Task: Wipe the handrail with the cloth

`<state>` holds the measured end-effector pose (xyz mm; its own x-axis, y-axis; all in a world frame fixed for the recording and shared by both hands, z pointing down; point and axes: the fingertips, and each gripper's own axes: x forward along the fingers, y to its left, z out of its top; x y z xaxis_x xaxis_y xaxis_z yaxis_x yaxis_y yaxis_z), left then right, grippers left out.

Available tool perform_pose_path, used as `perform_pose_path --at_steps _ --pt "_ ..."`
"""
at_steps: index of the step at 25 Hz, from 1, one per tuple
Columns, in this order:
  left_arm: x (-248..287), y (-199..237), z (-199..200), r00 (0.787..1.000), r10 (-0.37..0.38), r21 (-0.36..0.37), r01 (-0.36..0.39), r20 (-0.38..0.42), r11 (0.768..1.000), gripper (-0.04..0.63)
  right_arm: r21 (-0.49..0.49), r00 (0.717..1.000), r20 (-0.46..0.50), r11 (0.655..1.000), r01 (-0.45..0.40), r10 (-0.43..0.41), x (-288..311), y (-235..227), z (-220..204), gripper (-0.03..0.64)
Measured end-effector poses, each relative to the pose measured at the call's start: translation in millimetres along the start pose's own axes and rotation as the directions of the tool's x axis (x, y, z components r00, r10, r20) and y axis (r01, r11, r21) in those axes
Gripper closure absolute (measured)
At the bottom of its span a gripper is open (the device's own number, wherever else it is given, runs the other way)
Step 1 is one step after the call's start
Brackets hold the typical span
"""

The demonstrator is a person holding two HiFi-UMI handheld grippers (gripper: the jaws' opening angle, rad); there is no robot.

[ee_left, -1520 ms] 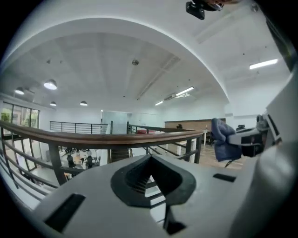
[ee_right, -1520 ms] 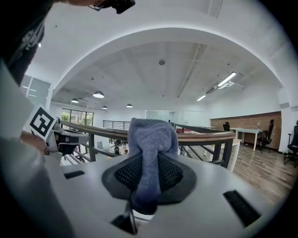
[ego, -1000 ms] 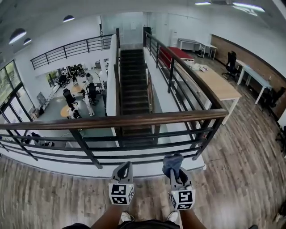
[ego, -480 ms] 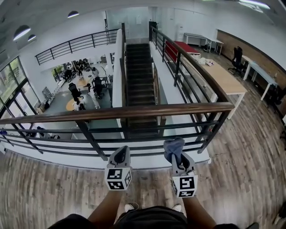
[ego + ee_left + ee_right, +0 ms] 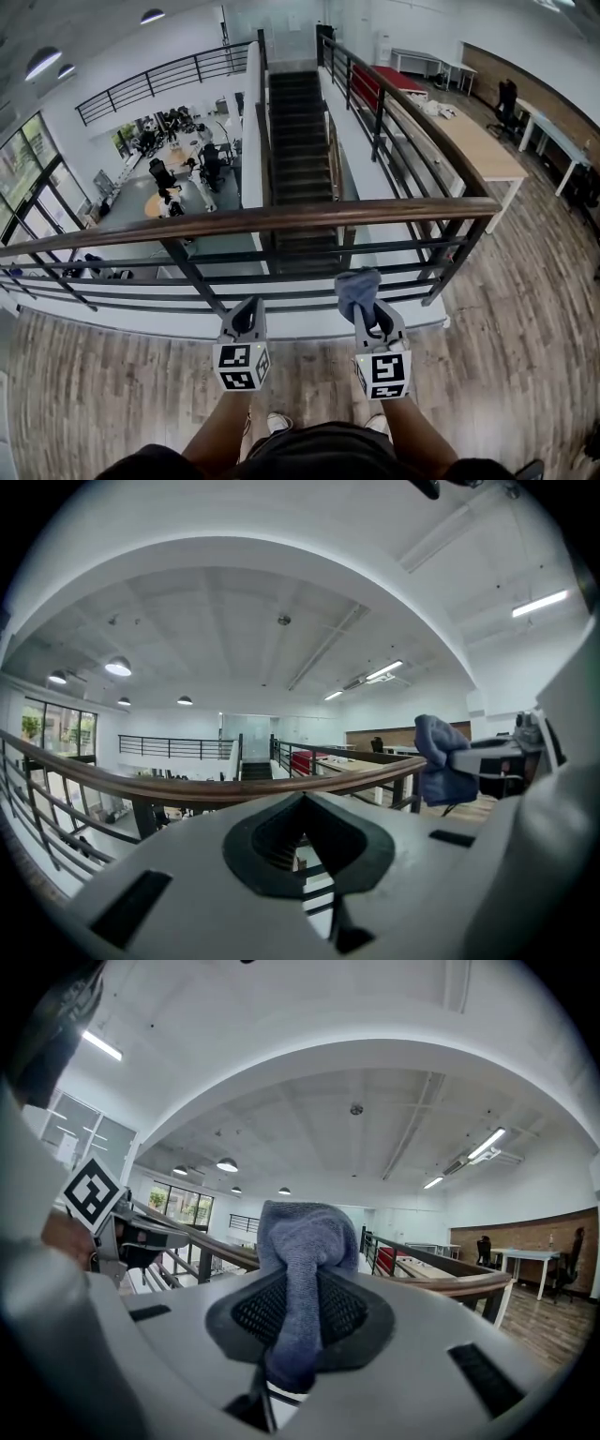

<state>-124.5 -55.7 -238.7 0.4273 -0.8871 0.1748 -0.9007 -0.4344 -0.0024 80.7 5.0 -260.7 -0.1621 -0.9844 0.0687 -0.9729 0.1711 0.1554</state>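
A brown wooden handrail (image 5: 253, 221) runs left to right across the head view on a dark metal railing. My right gripper (image 5: 367, 309) is shut on a blue-grey cloth (image 5: 356, 289), bunched up at its tips just below and short of the rail. The cloth (image 5: 300, 1269) hangs between the jaws in the right gripper view. To its left my left gripper (image 5: 246, 317) is shut with nothing in it, also short of the rail. In the left gripper view the handrail (image 5: 187, 789) curves past ahead, and the cloth (image 5: 436, 757) shows at the right.
The railing's dark horizontal bars (image 5: 281, 281) stand below the rail, over a drop to a lower floor with a staircase (image 5: 300, 141). A second handrail (image 5: 412, 131) runs away at the right beside a long table (image 5: 478, 141). Wooden floor (image 5: 506, 319) lies underfoot.
Both grippers and the handrail sit higher in the head view than a second ago. The grippers stand closer to the railing, and the cloth stays in the right one.
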Motion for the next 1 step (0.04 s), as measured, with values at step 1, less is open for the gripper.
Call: perform_pose_path --at_steps 1 --pt "0.7 2.5 0.9 1.0 0.003 0.001 -0.003 0.0 1.0 0.597 -0.003 1.0 0.003 1.0 0.002 -0.002 1.3 -1.3 0.6 0.538"
